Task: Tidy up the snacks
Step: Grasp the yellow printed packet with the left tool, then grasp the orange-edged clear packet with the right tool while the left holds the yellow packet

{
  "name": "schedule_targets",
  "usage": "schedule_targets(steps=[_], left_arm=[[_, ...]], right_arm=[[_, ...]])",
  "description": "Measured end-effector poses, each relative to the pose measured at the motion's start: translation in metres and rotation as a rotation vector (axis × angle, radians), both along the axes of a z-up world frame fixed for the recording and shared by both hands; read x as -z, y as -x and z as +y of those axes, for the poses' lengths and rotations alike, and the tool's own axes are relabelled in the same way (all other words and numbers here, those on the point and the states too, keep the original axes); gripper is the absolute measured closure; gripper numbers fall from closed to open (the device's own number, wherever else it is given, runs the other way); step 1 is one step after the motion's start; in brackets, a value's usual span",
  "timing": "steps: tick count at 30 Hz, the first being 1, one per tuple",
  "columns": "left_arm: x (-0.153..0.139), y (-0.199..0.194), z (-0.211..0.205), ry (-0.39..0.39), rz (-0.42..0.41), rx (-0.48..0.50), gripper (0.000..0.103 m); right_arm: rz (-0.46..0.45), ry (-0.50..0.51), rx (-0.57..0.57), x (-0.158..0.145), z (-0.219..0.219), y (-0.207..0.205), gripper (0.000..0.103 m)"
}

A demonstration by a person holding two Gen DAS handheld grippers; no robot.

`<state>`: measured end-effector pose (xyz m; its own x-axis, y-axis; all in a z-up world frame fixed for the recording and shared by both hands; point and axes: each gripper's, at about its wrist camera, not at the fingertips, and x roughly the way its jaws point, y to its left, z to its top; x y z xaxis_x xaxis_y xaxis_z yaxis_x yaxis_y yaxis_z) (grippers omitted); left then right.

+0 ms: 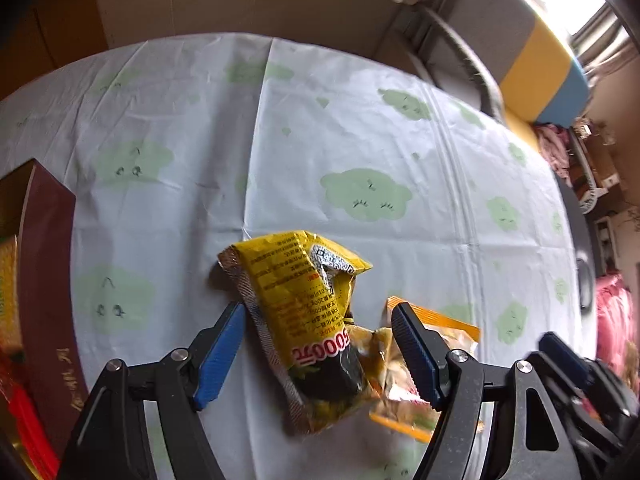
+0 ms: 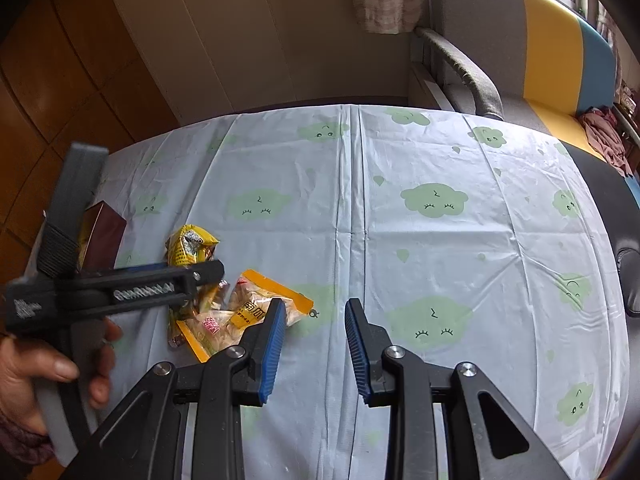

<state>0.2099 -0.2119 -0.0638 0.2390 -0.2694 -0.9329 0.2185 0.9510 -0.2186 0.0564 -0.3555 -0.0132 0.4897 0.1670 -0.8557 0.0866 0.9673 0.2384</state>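
Counter (image 2: 400, 240) under a cloud-print cloth; dark red box (image 1: 48, 280) at its left edge. Yellow snack bag (image 1: 304, 312) lies between the left gripper's (image 1: 320, 316) wide fingers, unpressed, overlapping an orange-edged packet (image 2: 248, 316). Right gripper (image 2: 316, 308): fingers narrow, empty.

We count two snack packets on the tabletop (image 2: 400, 240): one yellow packet (image 1: 296, 304) and one clear packet with orange edges (image 2: 240, 316), touching each other. We count one dark red box (image 1: 48, 280) at the left edge, with yellow and red items inside that we cannot count. We count two grippers: the left gripper (image 1: 316, 340) and the right gripper (image 2: 316, 344). We see one hand (image 2: 36, 376), on the left gripper's handle. We count one tablecloth with green cloud prints and one sofa (image 2: 520, 52).
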Motion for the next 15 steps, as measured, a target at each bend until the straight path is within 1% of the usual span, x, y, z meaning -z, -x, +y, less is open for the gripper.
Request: schedule_targets(steps=[1,3,5,7,8,9,11,15], left_arm=[[0.005,0.001,-0.003,-0.014,-0.001,-0.007,0.026],[0.008,0.003,-0.011,-0.030,-0.033,0.001,0.022],[0.008,0.007,-0.014,-0.054,-0.056,0.021,0.025],[0.007,0.010,-0.016,-0.066,-0.097,0.055,0.050],[0.006,0.012,-0.012,-0.070,-0.107,0.063,0.056],[0.005,0.014,-0.009,-0.074,-0.115,0.068,0.066],[0.003,0.024,0.002,-0.055,-0.120,0.094,0.069],[0.002,0.059,0.015,-0.066,-0.146,0.154,0.070]], right_arm=[[-0.001,-0.003,0.004,0.000,-0.001,0.000,0.072],[-0.004,-0.007,0.009,-0.001,-0.002,-0.001,0.072],[-0.005,-0.007,0.011,-0.001,-0.002,-0.001,0.072],[-0.003,-0.004,0.020,-0.001,-0.004,-0.001,0.072],[-0.001,-0.005,0.024,0.000,-0.005,-0.001,0.072],[0.000,-0.007,0.026,0.000,-0.005,-0.002,0.072],[0.004,-0.010,0.026,0.001,-0.005,-0.002,0.072],[0.031,-0.042,0.015,0.007,-0.004,-0.004,0.072]])
